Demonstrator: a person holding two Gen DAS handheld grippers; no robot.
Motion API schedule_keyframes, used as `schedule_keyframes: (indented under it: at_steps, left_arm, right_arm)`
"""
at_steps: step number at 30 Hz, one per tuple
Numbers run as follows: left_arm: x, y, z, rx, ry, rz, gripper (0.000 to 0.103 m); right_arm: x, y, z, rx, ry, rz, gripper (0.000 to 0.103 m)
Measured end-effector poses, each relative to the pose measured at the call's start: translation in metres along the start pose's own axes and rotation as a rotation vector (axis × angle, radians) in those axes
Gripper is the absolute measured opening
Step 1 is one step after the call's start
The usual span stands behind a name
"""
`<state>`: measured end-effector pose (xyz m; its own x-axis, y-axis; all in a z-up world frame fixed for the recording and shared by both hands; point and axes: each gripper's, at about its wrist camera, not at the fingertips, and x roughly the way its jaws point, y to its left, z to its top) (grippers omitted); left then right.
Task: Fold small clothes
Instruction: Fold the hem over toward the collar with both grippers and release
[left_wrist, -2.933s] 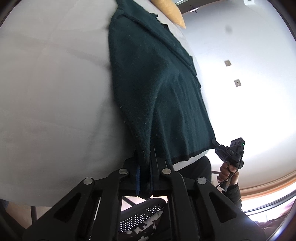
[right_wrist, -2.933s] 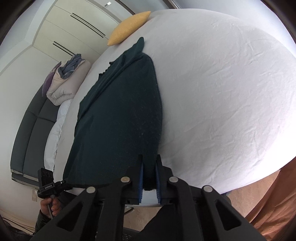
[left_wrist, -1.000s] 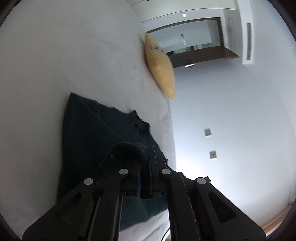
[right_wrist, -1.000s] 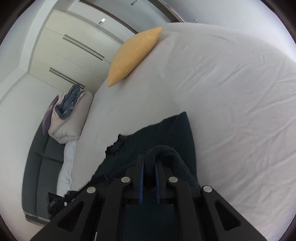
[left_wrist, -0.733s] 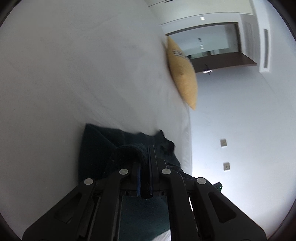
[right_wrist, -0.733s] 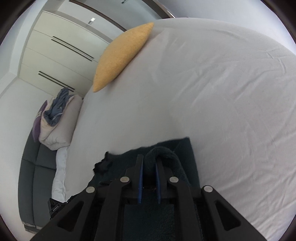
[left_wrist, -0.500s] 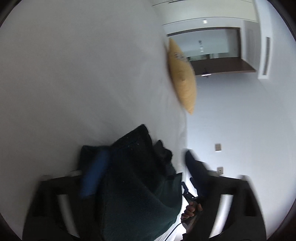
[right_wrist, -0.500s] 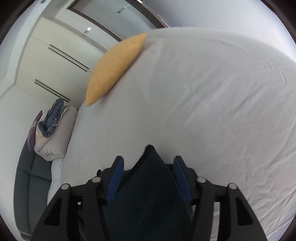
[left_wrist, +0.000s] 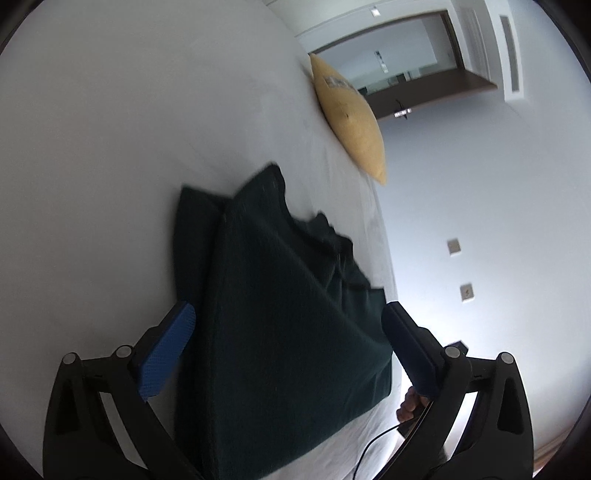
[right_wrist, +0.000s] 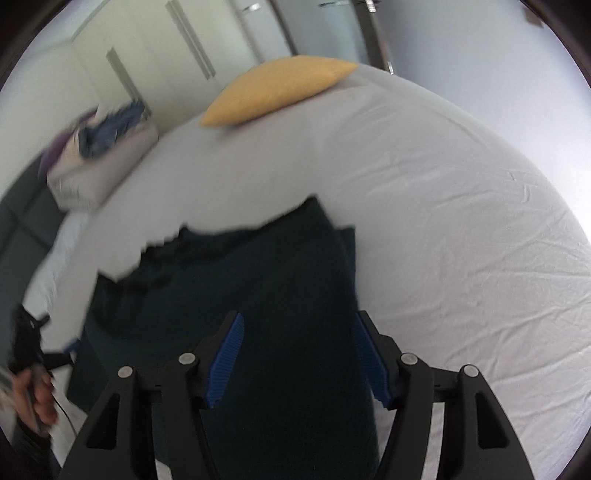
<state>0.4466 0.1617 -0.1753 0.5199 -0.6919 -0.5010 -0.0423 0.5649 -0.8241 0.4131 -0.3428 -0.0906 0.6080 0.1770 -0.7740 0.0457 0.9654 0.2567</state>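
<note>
A dark green knitted garment (left_wrist: 280, 317) lies folded over on itself on the white bed sheet (left_wrist: 110, 147). Its top layer reaches almost to the far edge of the layer beneath. My left gripper (left_wrist: 286, 314) is open above the garment, blue pads wide on either side of it. In the right wrist view the same garment (right_wrist: 258, 295) lies below my right gripper (right_wrist: 297, 321), which is also open and holds nothing. The other gripper and hand (right_wrist: 29, 365) show at the left edge.
A yellow cushion (left_wrist: 351, 118) lies at the far end of the bed, also in the right wrist view (right_wrist: 277, 88). A pile of bedding (right_wrist: 99, 155) sits on a grey sofa at the left. Wall sockets (left_wrist: 453, 245) are on the white wall.
Both grippers carried the garment's near hem up and over toward its far end, then opened and let it go. The garment now lies folded in half. Both grippers have drawn back a little.
</note>
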Motion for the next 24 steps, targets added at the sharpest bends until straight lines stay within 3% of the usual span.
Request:
schedule_keyframes:
  at_steps: [2, 5, 7, 10, 16, 19, 22, 24]
  left_arm:
    - [0.001, -0.008, -0.02, 0.039, 0.012, 0.027, 0.101]
    - [-0.007, -0.006, -0.04, 0.073, 0.009, 0.039, 0.087]
    - [-0.008, -0.003, -0.047, 0.071, 0.013, 0.037, 0.061]
    - [-0.017, 0.003, -0.057, 0.098, 0.003, 0.083, 0.035]
    - [-0.01, -0.001, -0.076, 0.2, 0.027, 0.153, 0.031]
    - [-0.008, 0.005, -0.081, 0.187, 0.033, 0.148, 0.014]
    - [-0.008, 0.01, -0.079, 0.162, 0.017, 0.141, 0.004]
    - [-0.012, 0.011, -0.083, 0.171, 0.019, 0.143, 0.004]
  right_arm:
    - [0.001, 0.004, -0.009, -0.02, 0.014, -0.015, 0.065]
    - [-0.003, -0.003, -0.024, -0.005, 0.013, -0.022, 0.065]
    - [-0.003, -0.007, -0.031, -0.004, 0.022, -0.031, 0.062]
    - [-0.005, -0.007, -0.039, -0.034, 0.038, -0.077, 0.056]
    - [-0.009, -0.011, -0.046, -0.017, 0.027, -0.121, 0.051]
    - [-0.01, -0.019, -0.049, 0.056, 0.016, -0.141, 0.051]
    - [-0.011, -0.018, -0.052, 0.056, 0.007, -0.165, 0.051]
    - [-0.006, -0.016, -0.053, 0.038, 0.037, -0.155, 0.037]
